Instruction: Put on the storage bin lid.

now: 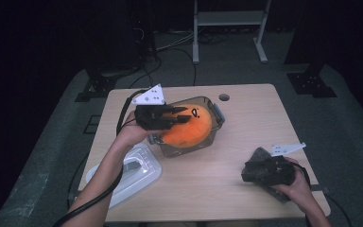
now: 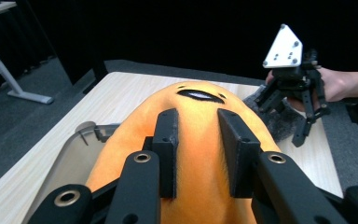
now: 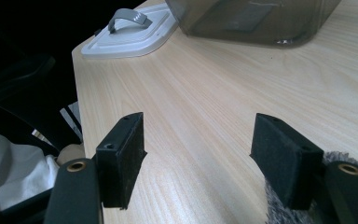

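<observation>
Orange plush toy (image 1: 187,126) sits in clear plastic bin (image 1: 216,115) at table (image 1: 227,175) centre. Left tool (image 1: 182,115) pinches plush top — jaws clamped into soft fabric. Lift straight up, slowly, so toy clears bin walls without dragging bin. Right tool (image 1: 251,171) idle near grey furry item (image 3: 284,212) — jaws wide, nothing between them. Lid (image 1: 137,166) lies beside bin.
</observation>
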`<state>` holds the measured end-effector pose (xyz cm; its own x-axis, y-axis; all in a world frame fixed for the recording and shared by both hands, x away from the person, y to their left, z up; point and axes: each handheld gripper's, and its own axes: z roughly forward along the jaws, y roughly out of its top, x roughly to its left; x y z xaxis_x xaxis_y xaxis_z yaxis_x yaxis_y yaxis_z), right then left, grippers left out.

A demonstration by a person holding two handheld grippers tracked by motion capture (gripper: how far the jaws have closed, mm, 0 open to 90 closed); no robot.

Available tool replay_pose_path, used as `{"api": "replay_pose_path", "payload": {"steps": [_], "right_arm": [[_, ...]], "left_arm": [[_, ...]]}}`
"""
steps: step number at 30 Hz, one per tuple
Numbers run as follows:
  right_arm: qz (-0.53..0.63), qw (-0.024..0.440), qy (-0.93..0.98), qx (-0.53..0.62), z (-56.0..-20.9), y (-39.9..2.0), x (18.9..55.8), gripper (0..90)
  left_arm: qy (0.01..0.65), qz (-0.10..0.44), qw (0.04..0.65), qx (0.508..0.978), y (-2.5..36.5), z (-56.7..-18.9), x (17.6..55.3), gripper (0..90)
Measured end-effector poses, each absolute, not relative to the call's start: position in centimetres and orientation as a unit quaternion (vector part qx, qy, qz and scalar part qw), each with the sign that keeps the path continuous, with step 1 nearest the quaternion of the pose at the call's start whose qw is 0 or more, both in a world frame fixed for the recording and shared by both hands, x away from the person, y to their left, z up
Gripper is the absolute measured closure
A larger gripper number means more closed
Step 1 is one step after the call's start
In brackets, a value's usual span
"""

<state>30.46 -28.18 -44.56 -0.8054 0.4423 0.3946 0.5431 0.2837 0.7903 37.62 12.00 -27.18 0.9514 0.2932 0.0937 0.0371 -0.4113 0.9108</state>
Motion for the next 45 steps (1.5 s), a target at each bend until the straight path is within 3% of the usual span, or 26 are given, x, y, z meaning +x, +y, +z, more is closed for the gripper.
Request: {"api": "replay_pose_path", "payload": {"steps": [45], "right_arm": [[-0.517, 0.054, -0.797, -0.307, -44.7, -28.5, 30.6, 33.4]], "left_arm": [[0.148, 0.115, 0.512, 0.838, 11.2, -30.1, 44.6, 70.2]]}}
